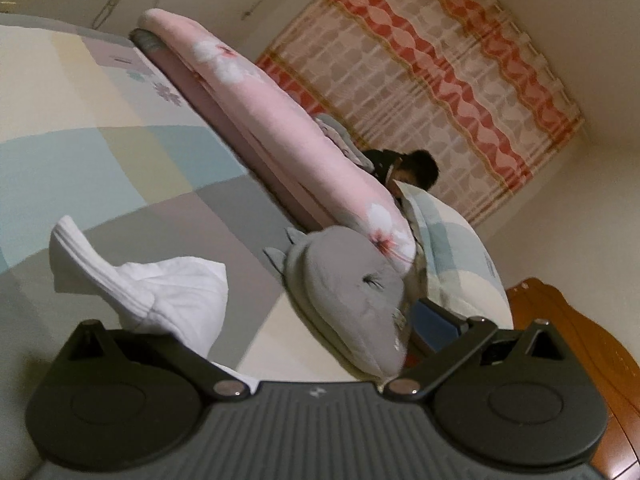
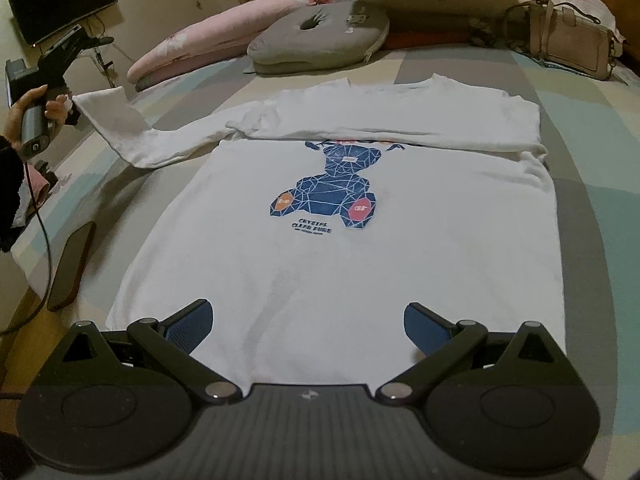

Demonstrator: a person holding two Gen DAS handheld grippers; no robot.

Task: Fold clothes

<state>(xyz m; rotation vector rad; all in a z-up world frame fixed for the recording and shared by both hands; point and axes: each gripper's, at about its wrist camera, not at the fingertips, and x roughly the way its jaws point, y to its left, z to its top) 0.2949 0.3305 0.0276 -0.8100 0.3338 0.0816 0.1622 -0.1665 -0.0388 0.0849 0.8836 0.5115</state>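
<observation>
On the white cotton T-shirt (image 2: 340,248), in the centre of the right wrist frame, we read "CRYSTAL CLEAR PURE" in dark blue letters under the blue geometric bear print (image 2: 326,188). A smaller line below it is too small to read. The bear's orange foot shows "be". The left wrist frame has no readable text.

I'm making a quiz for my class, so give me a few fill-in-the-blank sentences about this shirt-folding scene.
1. The white shirt lies spread on the ____.
2. The left gripper is shut on the shirt's ____.
3. The right gripper hovers over the shirt's hem with its jaws ____.
4. The blue print on the shirt shows a ____.

Missing words: bed; sleeve; open; bear
</observation>
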